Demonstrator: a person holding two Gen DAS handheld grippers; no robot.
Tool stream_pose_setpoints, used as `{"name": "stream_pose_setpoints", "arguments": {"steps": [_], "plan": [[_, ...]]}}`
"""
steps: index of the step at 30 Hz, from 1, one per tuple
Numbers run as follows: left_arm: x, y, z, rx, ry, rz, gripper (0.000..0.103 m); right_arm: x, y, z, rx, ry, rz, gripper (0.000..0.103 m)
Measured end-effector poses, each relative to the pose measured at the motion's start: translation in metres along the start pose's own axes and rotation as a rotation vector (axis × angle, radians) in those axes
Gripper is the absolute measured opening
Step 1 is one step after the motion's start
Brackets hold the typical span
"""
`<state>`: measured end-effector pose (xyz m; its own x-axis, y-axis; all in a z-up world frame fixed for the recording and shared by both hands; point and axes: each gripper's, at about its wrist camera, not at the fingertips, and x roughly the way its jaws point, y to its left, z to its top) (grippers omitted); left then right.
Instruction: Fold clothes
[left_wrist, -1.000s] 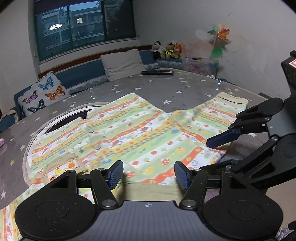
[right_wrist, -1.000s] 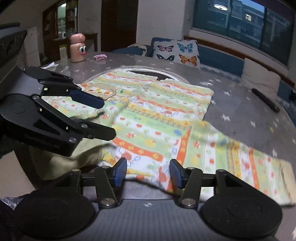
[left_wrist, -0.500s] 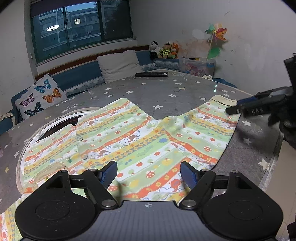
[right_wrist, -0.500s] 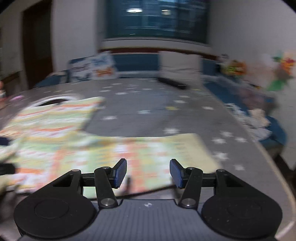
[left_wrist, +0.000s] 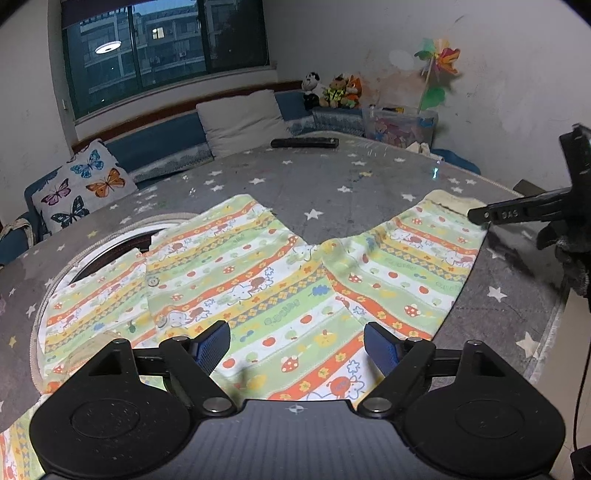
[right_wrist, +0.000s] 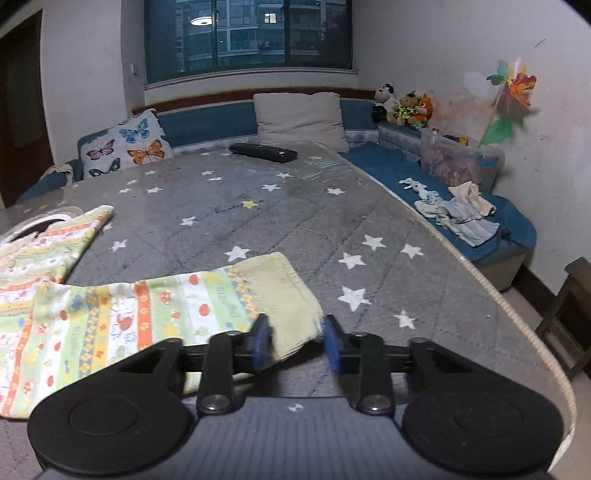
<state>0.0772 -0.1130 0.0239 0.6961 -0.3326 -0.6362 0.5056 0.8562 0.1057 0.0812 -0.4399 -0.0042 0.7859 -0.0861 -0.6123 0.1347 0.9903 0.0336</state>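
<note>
A striped child's top (left_wrist: 258, 280) with fruit and animal prints lies spread on the grey star-patterned table (left_wrist: 332, 177). Its right sleeve (left_wrist: 413, 254) reaches toward the table's right edge. My left gripper (left_wrist: 297, 341) is open and empty, low over the shirt's near hem. In the right wrist view the sleeve's pale yellow cuff (right_wrist: 280, 295) lies between the blue pads of my right gripper (right_wrist: 295, 341), whose jaws stand partly apart around the cuff's corner. In the left wrist view, the right gripper's finger (left_wrist: 517, 212) reaches the cuff from the right.
A black remote (right_wrist: 263, 152) lies at the table's far side. A sofa with a butterfly pillow (left_wrist: 81, 184), a white pillow (right_wrist: 301, 118) and soft toys (right_wrist: 402, 107) runs behind. Small clothes (right_wrist: 458, 218) lie on the blue bench. The table's right edge (right_wrist: 517, 314) is near.
My right gripper swung from beside the left gripper over to the sleeve's cuff and closed in around its corner. My left gripper opened wider and drew back a little.
</note>
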Motion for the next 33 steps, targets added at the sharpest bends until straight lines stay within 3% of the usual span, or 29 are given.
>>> {"name": "stream_pose_setpoints", "arguments": {"steps": [1,4,12,20,28,33], "plan": [[0.002,-0.001,0.0,0.001,0.008,0.004,0.082,-0.001,0.001,0.0,0.005,0.001,0.01,0.014],[0.008,-0.004,0.0,0.01,0.024,0.009,0.082,-0.007,0.0,0.002,0.037,-0.013,0.024,0.008],[0.021,-0.014,-0.003,0.039,0.047,-0.006,0.082,-0.046,-0.001,0.033,0.116,-0.125,0.107,0.006],[0.019,-0.016,-0.006,0.043,0.037,0.001,0.082,-0.098,0.029,0.074,0.068,-0.229,0.268,0.006],[-0.027,0.027,-0.017,-0.075,-0.053,0.064,0.084,-0.129,0.105,0.104,-0.09,-0.273,0.445,0.006],[-0.05,0.062,-0.037,-0.161,-0.073,0.136,0.085,-0.125,0.168,0.102,-0.189,-0.244,0.555,0.006]]}}
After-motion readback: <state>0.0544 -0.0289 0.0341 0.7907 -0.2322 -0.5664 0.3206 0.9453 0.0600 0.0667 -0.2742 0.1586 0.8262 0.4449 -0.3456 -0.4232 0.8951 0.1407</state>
